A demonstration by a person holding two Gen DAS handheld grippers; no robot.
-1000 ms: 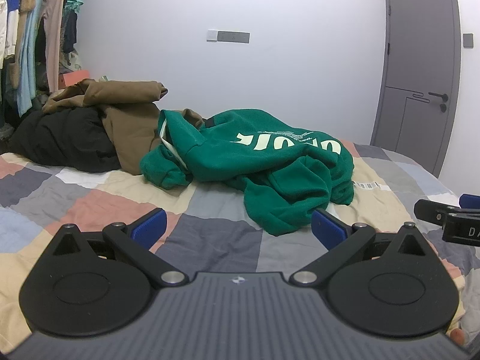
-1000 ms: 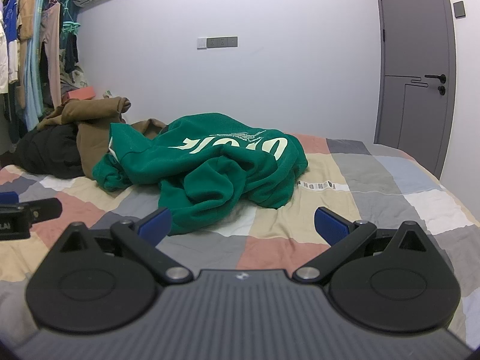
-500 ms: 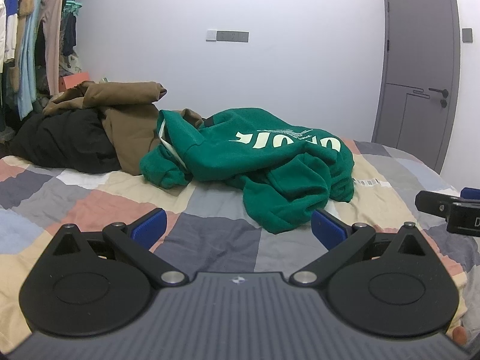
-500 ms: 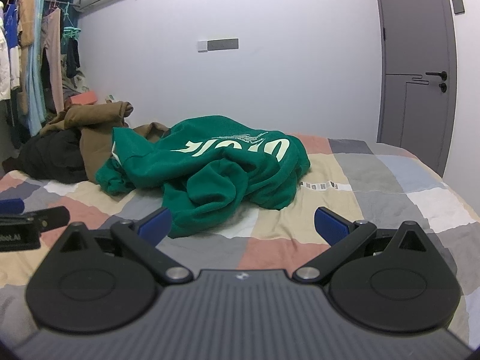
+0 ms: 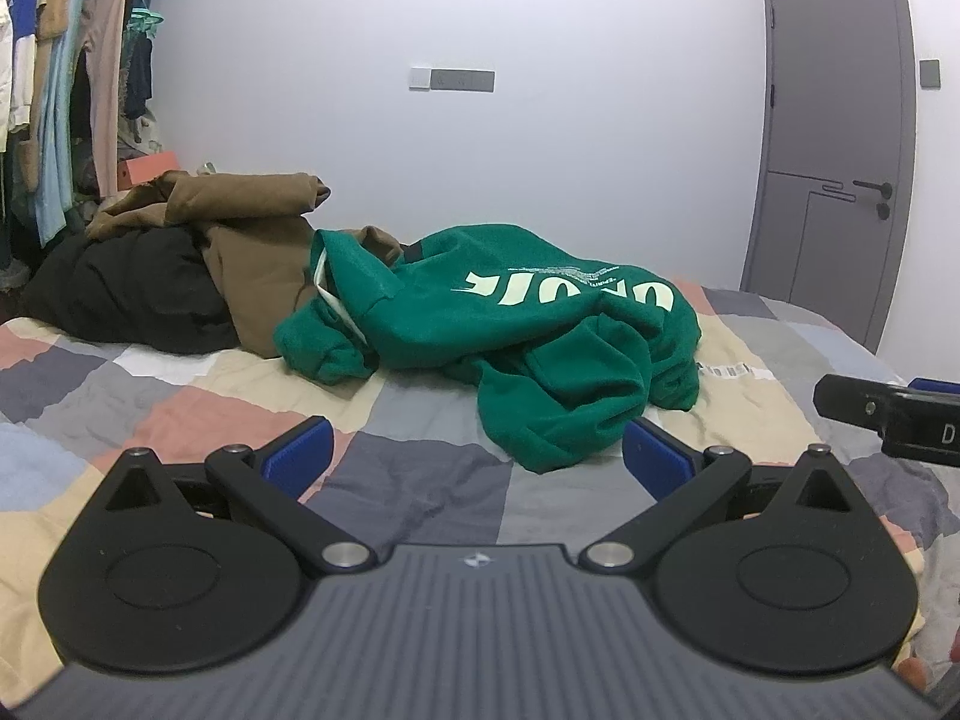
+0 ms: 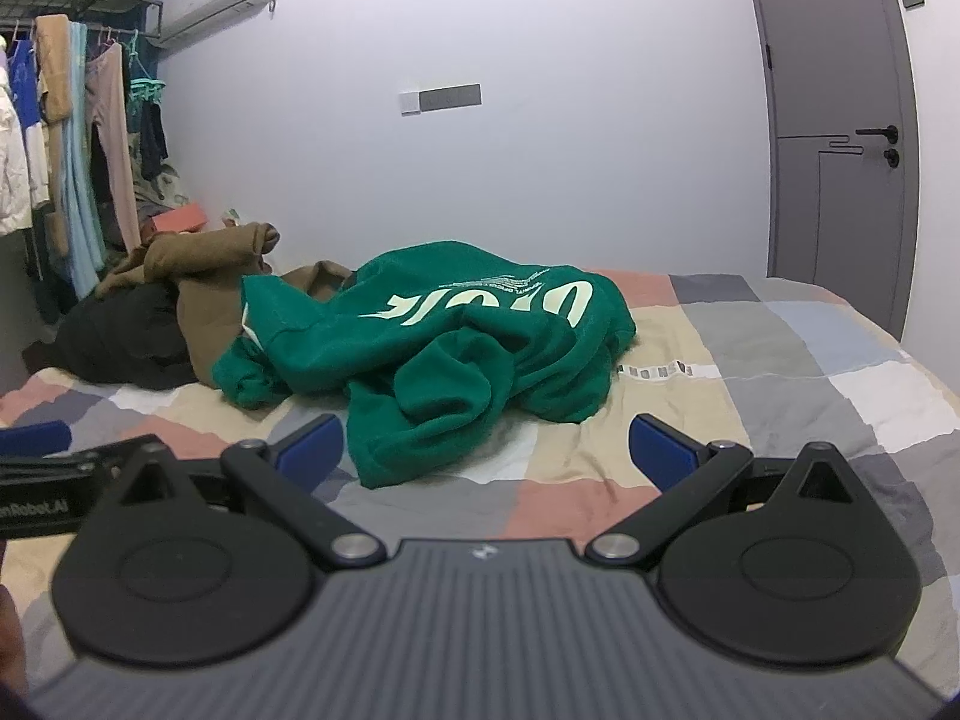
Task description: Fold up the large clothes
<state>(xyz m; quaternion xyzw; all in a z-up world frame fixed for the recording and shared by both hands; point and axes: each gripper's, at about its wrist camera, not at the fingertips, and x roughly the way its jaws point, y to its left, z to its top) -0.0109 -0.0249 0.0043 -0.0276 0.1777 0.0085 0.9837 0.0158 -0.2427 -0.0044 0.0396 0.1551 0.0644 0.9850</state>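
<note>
A crumpled green hoodie (image 5: 516,336) with pale lettering lies in a heap on the patchwork bedspread (image 5: 180,408); it also shows in the right wrist view (image 6: 456,348). My left gripper (image 5: 477,456) is open and empty, just short of the hoodie's near sleeve. My right gripper (image 6: 489,447) is open and empty, its left pad close to the hoodie's near edge. Each gripper's fingers show at the side of the other's view: the right gripper (image 5: 888,414) and the left gripper (image 6: 42,468).
A pile of brown clothes (image 5: 252,240) and black clothes (image 5: 126,294) lies at the back left of the bed. Hanging clothes (image 5: 54,90) fill the left side. A grey door (image 5: 840,150) stands at the right. A white wall is behind the bed.
Both grippers have tilted up slightly and edged toward the green hoodie. Both stay open. The hoodie has not moved.
</note>
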